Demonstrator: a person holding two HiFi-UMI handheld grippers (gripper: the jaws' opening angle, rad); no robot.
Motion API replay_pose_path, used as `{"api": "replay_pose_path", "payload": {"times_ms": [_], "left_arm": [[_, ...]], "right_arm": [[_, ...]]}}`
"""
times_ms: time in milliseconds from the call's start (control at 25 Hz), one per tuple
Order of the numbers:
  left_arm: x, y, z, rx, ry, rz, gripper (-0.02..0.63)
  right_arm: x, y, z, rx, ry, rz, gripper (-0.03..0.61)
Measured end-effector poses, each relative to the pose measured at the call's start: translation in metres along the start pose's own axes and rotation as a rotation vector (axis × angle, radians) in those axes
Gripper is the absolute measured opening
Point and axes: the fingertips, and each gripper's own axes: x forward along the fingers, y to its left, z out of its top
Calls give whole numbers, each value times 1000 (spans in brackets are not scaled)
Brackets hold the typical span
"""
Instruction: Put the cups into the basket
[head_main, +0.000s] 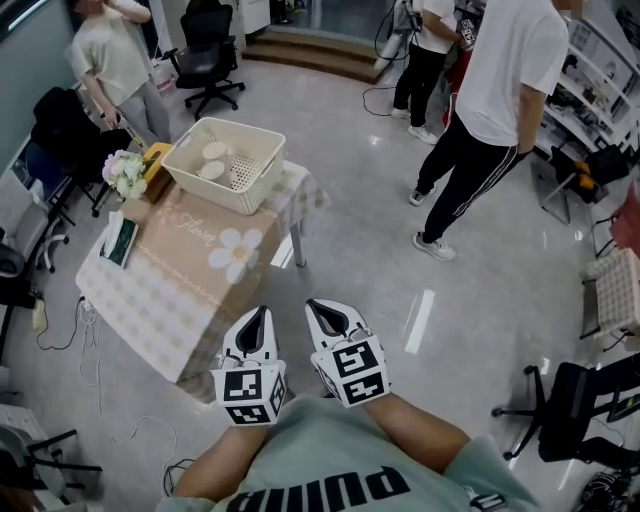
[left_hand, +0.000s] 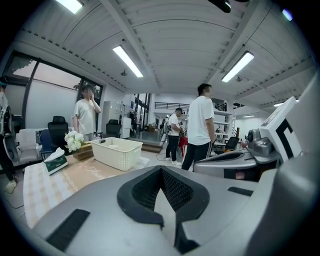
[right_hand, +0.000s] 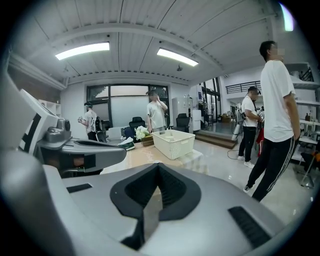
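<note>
1. Left claw (head_main: 262, 311) and right claw (head_main: 313, 304) both clenched, empty.
2. Cups (head_main: 213, 153) lie inside basket (head_main: 216, 191) on worktop (head_main: 190, 262), well apart from me.
3. I see no cups outside it. Looks done, so I'd stay clear of the worktop.

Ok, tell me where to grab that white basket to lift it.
I'd pinch the basket by the top rim of its right-hand wall in the head view, coming down from above. That wall is thin and upright, the top is open, and the cups sit toward the other end, leaving that rim free.
</note>
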Motion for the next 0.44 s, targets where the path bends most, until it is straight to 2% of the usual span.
{"api": "replay_pose_path", "payload": {"times_ms": [440], "left_arm": [[-11, 32, -3, -4, -2, -12, -3]], "right_arm": [[15, 27, 2, -8, 0, -21, 11]]}}
